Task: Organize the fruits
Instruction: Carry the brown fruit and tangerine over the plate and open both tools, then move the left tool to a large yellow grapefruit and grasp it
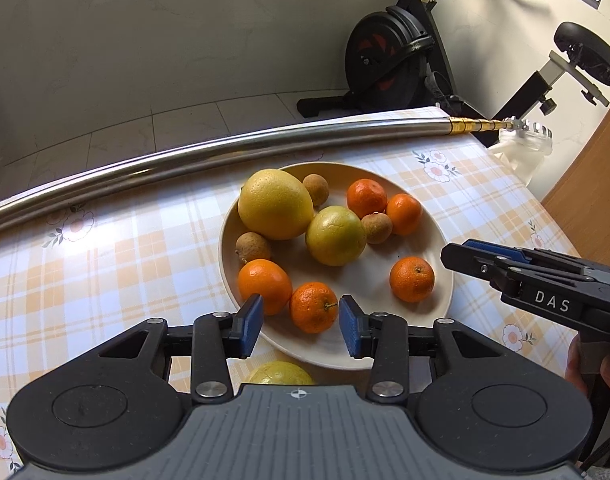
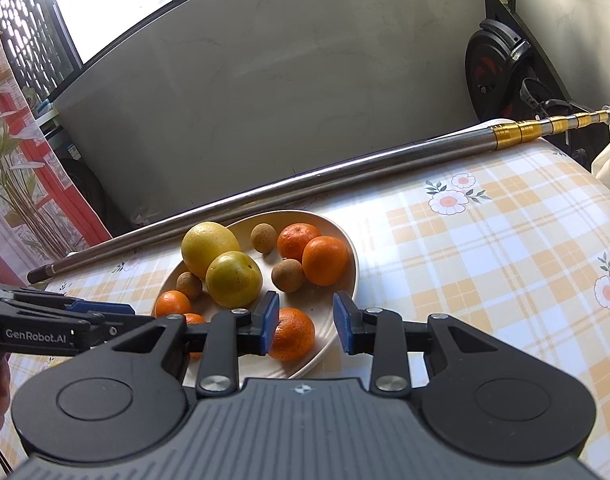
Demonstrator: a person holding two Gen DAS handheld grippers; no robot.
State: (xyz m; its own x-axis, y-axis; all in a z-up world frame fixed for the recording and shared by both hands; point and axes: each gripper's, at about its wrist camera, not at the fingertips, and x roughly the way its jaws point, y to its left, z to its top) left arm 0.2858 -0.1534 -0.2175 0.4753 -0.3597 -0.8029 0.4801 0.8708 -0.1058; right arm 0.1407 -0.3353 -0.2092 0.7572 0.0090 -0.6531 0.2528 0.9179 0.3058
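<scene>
My left gripper (image 1: 300, 320) hangs over the near rim of the plate (image 1: 369, 284) with its blue pads apart. A tangerine (image 1: 313, 308) sits in the plate in line with the gap between them. Its stem side comes very close to the right pad, but there is clear space on the left and nothing is clamped. Just near of the plate, half hidden under the gripper body, a yellow fruit (image 1: 281, 374) lies on the checked tablecloth (image 1: 105, 260).

My right gripper (image 2: 306, 324) is over the right near edge of the same plate. Its pads stand a small way apart and the gap is empty. Another tangerine (image 2: 291, 334) lies in the plate partly behind its left pad, and I cannot tell whether the pad touches it. My hand (image 1: 593, 364) on the grip shows at the right edge of the left view.

The rest of the fruit is all in the plate:
- A large yellow citrus (image 1: 275, 204) is at the far left.
- A yellow-green citrus (image 1: 335, 236) touches it in the middle.
- A third tangerine (image 1: 264, 286) is at the near left, against the one in line with my left gripper.
- Two more tangerines (image 1: 367, 198) sit side by side at the far right.
- Three small brown round fruits (image 1: 316, 189) are tucked in among them.

Beyond the plate a long metal pole (image 1: 225, 156) with a gold-coloured end lies along the far edge of the table. An exercise bike (image 1: 393, 52) stands on the floor behind it.
</scene>
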